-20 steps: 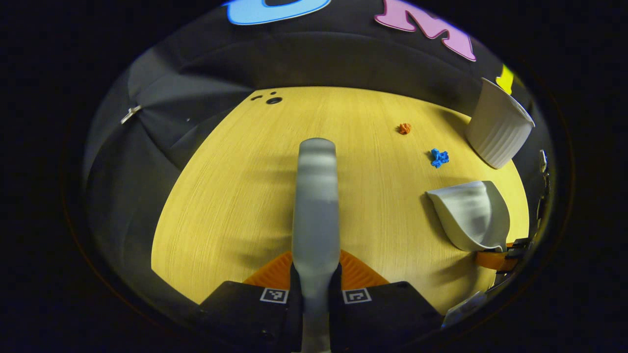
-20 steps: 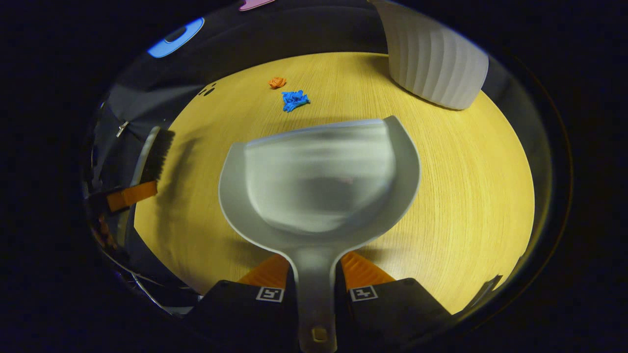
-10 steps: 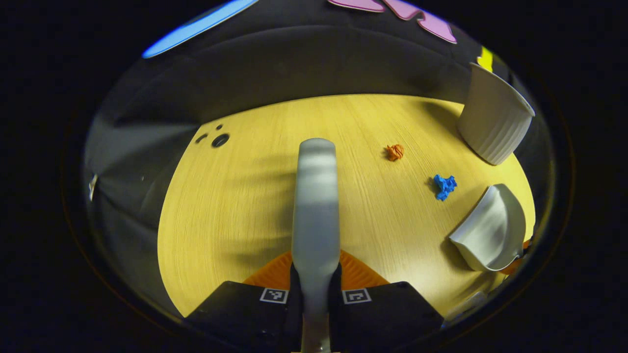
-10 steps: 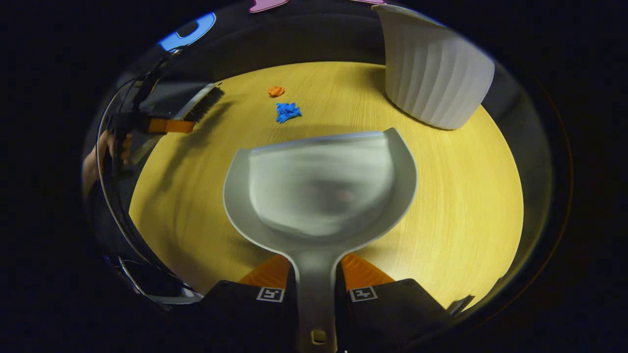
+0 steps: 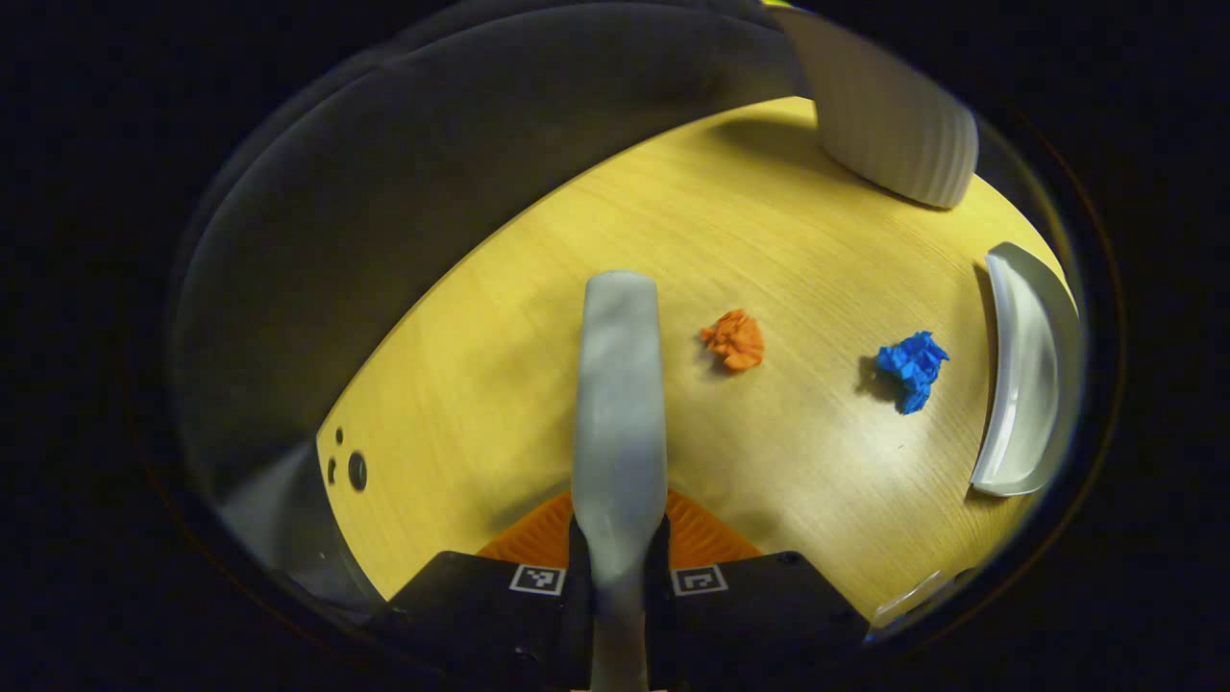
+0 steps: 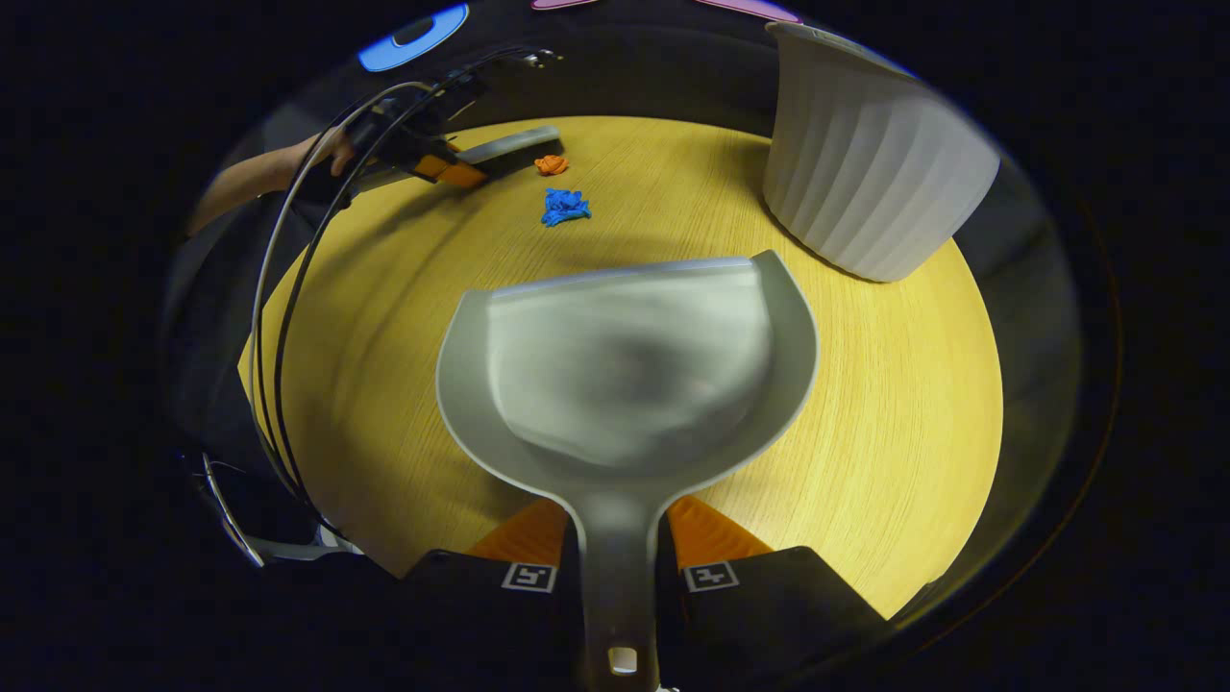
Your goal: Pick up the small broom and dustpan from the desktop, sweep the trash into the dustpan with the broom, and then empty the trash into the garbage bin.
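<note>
My left gripper [image 5: 618,538] is shut on the grey broom [image 5: 618,384], whose back runs straight ahead over the yellow desktop [image 5: 538,317]. An orange paper ball [image 5: 734,338] lies just right of the broom's far end, and a blue paper ball [image 5: 911,367] sits farther right, close to the dustpan's lip [image 5: 1019,384]. My right gripper [image 6: 615,553] is shut on the grey dustpan's handle, the dustpan [image 6: 625,370] held above the desktop with its open mouth facing the blue ball [image 6: 564,207] and orange ball [image 6: 551,164]. In the right gripper view, the broom [image 6: 504,149] reaches the orange ball.
A white ribbed garbage bin [image 6: 870,183] stands at the desk's far right; the bin [image 5: 889,125] also appears in the left gripper view. A hand [image 6: 332,154] holds the far gripper, with cables [image 6: 288,317] looping down. Small holes [image 5: 356,471] mark the desktop's left corner.
The left gripper swung the broom forward and round toward the trash; the orange ball now lies beside its tip. The dustpan stayed nearly still, facing the two balls.
</note>
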`<state>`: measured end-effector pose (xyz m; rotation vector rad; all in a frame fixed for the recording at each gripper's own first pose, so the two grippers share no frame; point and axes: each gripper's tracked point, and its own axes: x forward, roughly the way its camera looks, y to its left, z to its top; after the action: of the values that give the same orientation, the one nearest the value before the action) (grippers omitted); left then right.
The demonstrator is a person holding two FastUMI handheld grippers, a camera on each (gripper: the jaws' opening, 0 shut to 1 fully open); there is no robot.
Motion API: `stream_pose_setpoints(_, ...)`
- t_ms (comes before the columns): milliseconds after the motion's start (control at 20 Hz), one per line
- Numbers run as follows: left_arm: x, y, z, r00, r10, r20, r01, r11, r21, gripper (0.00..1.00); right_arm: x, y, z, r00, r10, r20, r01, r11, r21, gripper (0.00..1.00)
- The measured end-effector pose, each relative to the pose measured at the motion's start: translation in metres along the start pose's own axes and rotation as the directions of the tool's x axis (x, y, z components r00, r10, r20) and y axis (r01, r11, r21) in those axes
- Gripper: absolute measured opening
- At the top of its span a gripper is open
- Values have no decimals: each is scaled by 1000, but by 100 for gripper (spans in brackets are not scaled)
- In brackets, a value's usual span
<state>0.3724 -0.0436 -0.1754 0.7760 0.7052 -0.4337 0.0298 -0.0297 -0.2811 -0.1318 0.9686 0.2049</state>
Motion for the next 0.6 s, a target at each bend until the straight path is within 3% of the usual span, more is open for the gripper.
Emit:
stream_pose_setpoints(300,-6,-55,28,976,-214,31,208,970,128,26,2,-1,-1,999,31,-14,-31,999,-13,33)
stream_pose_setpoints(500,-27,-102,18,940,-341,-24,342,933,112,27,1,-1,-2,999,41,-11,-42,998,-37,33)
stream_pose_setpoints(550,-33,-116,17,929,-369,-32,370,923,106,29,1,1,-3,999,47,-12,-48,998,-50,29)
stream_pose_setpoints(600,-37,-129,14,917,-397,-41,399,912,94,24,1,2,-3,999,53,-15,-54,996,-68,33)
